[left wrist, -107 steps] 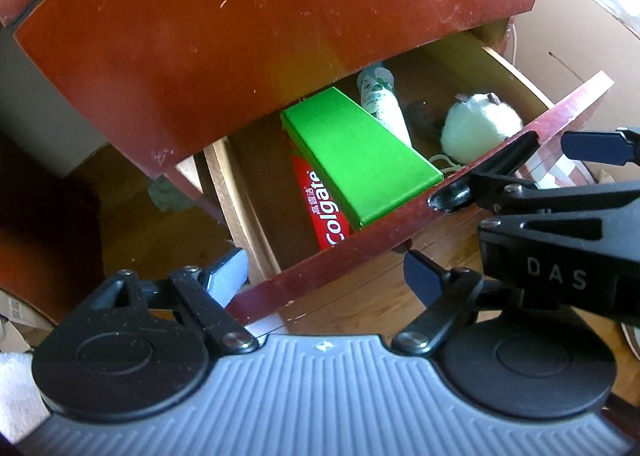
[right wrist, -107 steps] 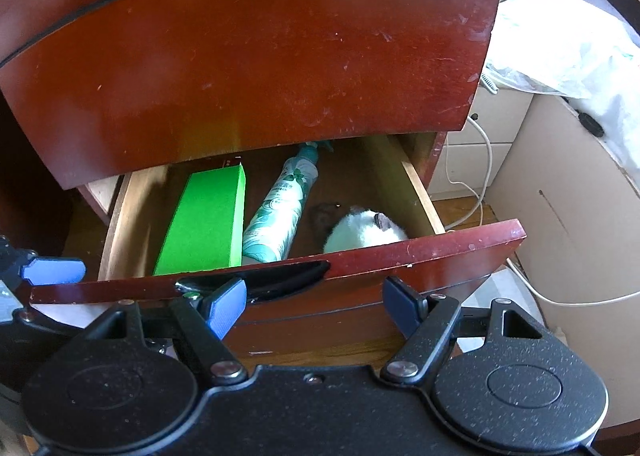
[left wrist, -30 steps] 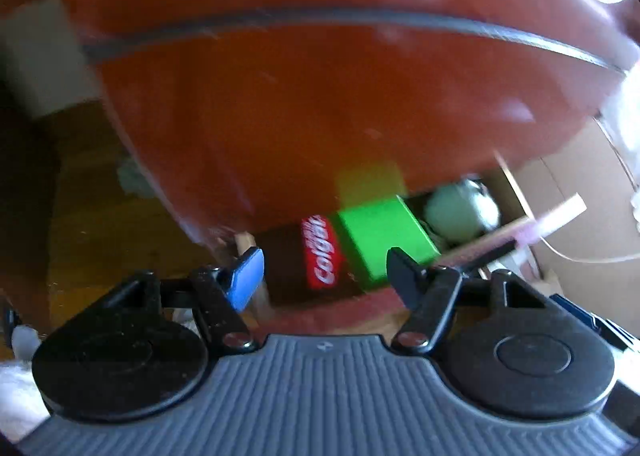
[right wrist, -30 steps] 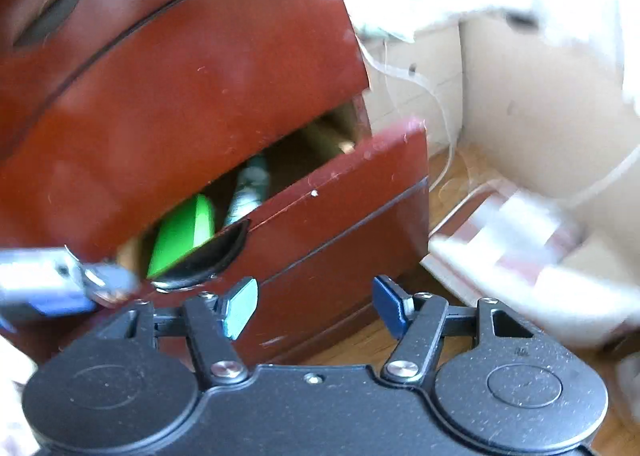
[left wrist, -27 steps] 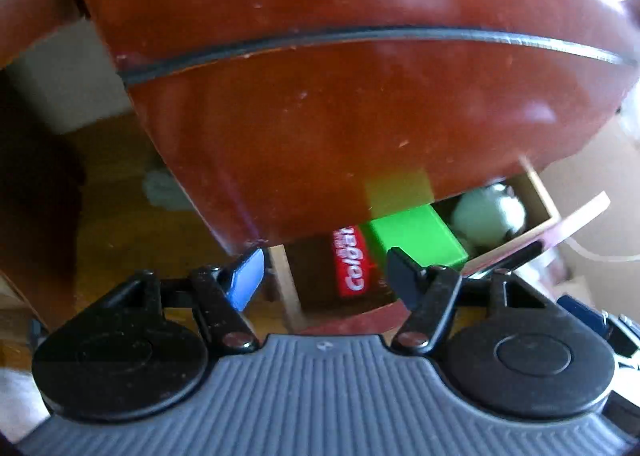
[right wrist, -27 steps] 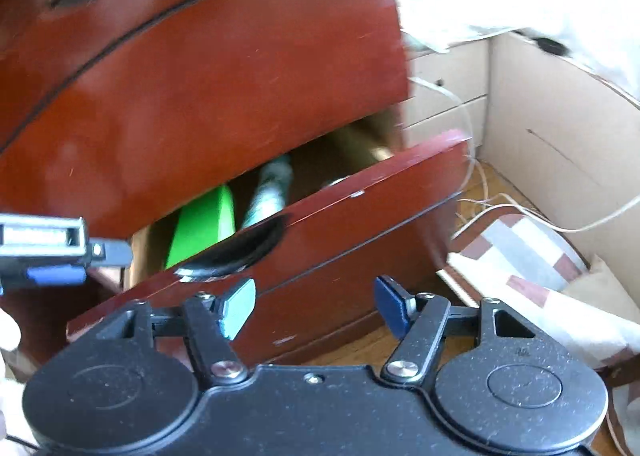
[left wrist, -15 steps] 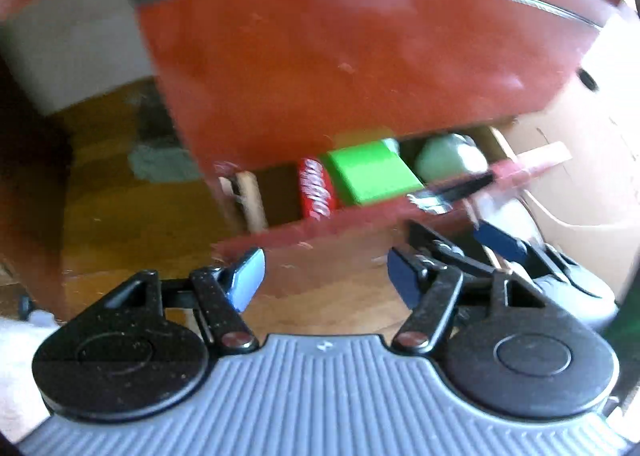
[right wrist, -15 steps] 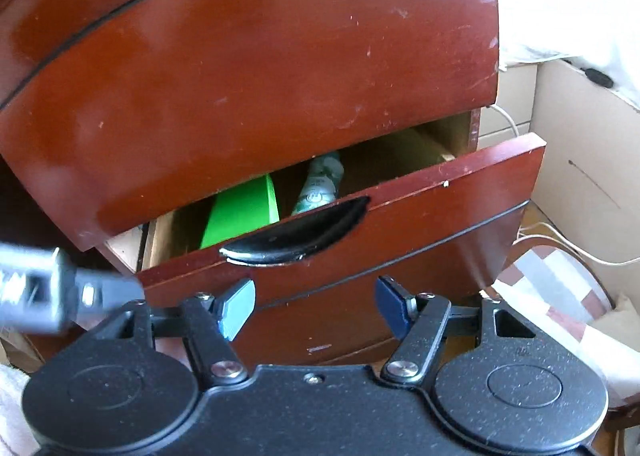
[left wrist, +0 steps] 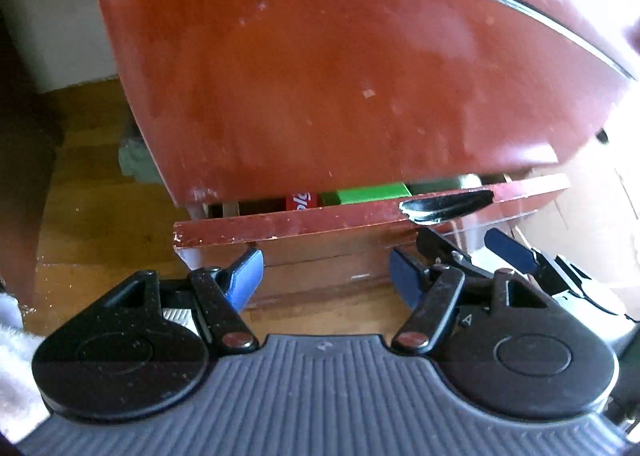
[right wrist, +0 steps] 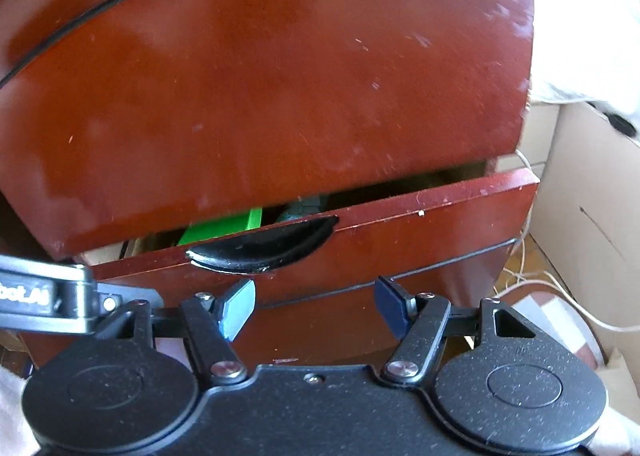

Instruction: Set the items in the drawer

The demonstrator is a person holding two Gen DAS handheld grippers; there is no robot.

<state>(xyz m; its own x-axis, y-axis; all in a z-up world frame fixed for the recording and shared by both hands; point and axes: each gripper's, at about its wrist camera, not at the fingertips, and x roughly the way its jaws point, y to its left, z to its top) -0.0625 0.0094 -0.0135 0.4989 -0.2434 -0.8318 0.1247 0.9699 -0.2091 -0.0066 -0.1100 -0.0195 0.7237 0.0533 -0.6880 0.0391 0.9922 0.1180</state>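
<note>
The bottom drawer [right wrist: 420, 232] of a red-brown chest stands open by only a narrow gap. Through the gap a green box [right wrist: 224, 226] and a teal bottle [right wrist: 304, 208] show. In the left wrist view the green box [left wrist: 372, 192] lies beside a red Colgate carton [left wrist: 302, 201]. My right gripper [right wrist: 314, 310] is open and empty, close to the drawer front just below the black handle [right wrist: 264, 242]. My left gripper [left wrist: 325, 274] is open and empty too, low before the drawer front [left wrist: 300, 224], left of the right gripper [left wrist: 468, 252].
The curved upper drawer front [right wrist: 260, 96] overhangs the gap. A cardboard box [right wrist: 592, 216], a white cable [right wrist: 560, 284] and a striped cloth [right wrist: 552, 308] lie to the right. A wooden floor [left wrist: 100, 216] spreads to the left.
The drawer has slid inward, from well open to a narrow slit. The white fluffy item is no longer visible. Both grippers have come square to the drawer front.
</note>
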